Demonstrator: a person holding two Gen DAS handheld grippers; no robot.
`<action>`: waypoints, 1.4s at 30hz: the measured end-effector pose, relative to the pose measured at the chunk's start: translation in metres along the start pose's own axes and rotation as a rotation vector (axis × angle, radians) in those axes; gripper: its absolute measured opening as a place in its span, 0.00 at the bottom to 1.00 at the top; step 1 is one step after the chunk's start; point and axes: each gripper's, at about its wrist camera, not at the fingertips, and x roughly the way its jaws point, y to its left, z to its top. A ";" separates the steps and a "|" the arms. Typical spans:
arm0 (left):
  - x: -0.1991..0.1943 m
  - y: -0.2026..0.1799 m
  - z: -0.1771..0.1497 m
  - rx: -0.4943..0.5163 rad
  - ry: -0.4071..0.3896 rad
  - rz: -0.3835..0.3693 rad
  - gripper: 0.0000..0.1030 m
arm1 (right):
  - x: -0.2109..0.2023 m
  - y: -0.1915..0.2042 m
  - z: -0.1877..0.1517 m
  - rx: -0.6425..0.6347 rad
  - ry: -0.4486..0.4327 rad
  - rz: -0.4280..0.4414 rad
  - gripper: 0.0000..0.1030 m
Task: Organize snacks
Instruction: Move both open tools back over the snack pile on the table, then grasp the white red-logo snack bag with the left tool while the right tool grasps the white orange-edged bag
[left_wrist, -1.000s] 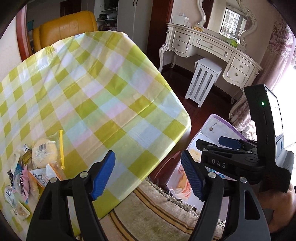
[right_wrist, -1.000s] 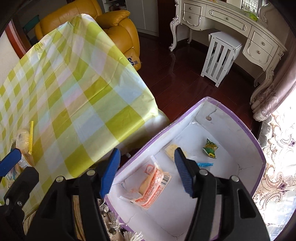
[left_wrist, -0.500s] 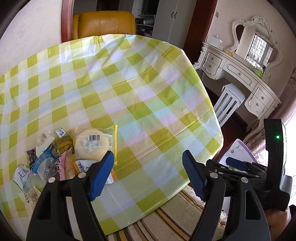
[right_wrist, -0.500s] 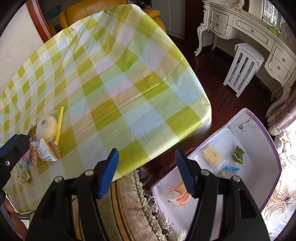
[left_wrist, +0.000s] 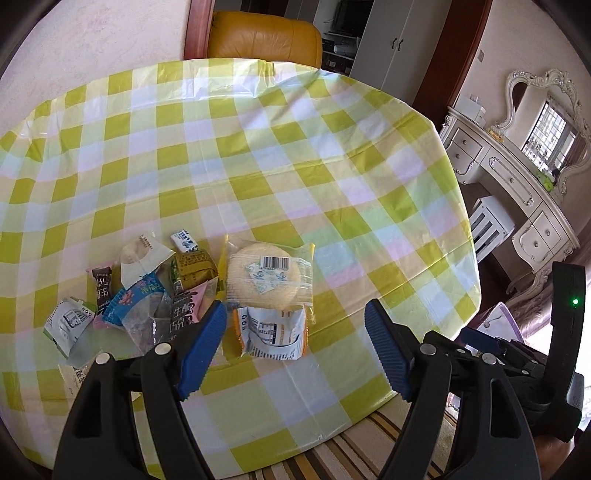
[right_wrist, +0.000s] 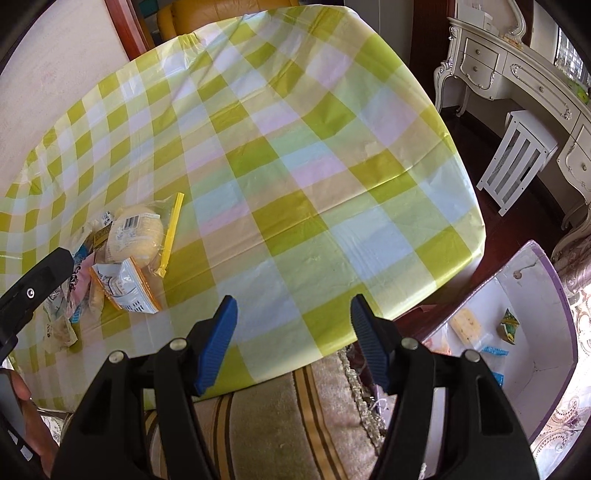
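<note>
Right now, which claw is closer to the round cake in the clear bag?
Left. The left claw hangs open just in front of the cake, over the snack pile. The right claw is open farther off, near the table edge.

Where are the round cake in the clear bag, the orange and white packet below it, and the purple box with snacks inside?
round cake (left_wrist: 264, 275), left wrist view, middle of the cake
orange and white packet (left_wrist: 271, 332), left wrist view, its white printed face
purple box (right_wrist: 567, 306), right wrist view, its far rim
</note>
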 end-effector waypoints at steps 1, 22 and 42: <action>0.000 0.004 -0.001 -0.007 0.000 0.004 0.73 | 0.001 0.003 0.000 -0.005 -0.001 0.002 0.62; -0.042 0.133 -0.034 -0.336 -0.088 0.140 0.72 | 0.010 0.075 -0.004 -0.156 -0.030 0.100 0.62; -0.020 0.193 -0.086 -0.535 0.032 0.167 0.47 | 0.022 0.136 -0.009 -0.286 -0.033 0.151 0.72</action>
